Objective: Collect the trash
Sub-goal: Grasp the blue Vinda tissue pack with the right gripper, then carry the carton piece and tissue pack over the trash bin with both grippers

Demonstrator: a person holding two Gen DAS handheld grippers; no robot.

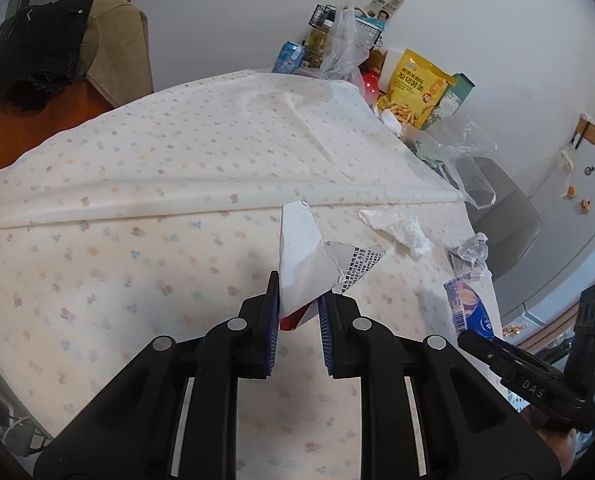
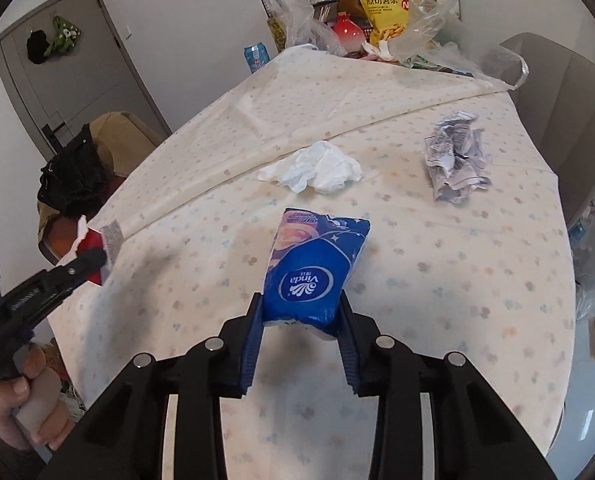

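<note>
While the cloth-covered table (image 2: 437, 280) carries the scattered litter, both tongs are already loaded. Nearest the right gripper (image 2: 301, 320), the blue Vinda tissue pack (image 2: 317, 268) is pinched at its near end, long axis pointing away. Across on the left, the left gripper (image 1: 297, 312) pinches a torn white carton scrap (image 1: 301, 256). Farther out lie a crumpled white tissue (image 2: 317, 168) at centre and a crumpled printed wrapper (image 2: 455, 160) to the right, which is nearer the right hand's side.
</note>
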